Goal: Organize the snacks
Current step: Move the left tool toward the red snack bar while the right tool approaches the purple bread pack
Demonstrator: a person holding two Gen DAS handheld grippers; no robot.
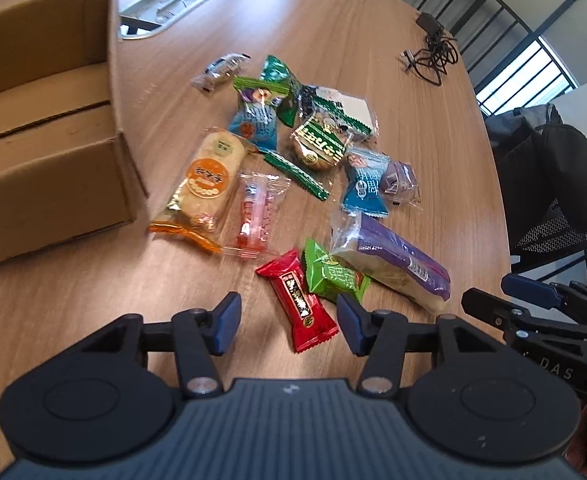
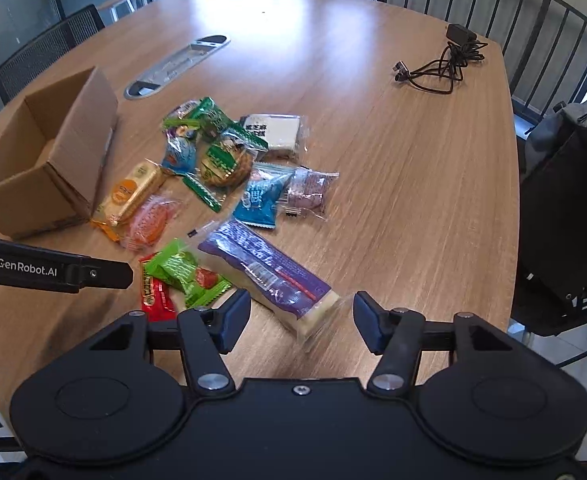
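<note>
Blue-padded left gripper [image 1: 289,322] hangs part open over a red foil-wrapped candy bar [image 1: 298,301], pads clear of it. Right gripper [image 2: 301,320] is also part open, straddling the near end of a long purple-and-clear wrapped cake bar [image 2: 269,276] without pressing it. Beside these lies a green snack packet [image 1: 331,274], then the loose pile of mixed wrapped snacks [image 1: 293,136] on the wooden table [image 2: 393,180]. An open brown cardboard box [image 1: 45,128] stands at the left; a black cable [image 2: 441,68] lies far off.
</note>
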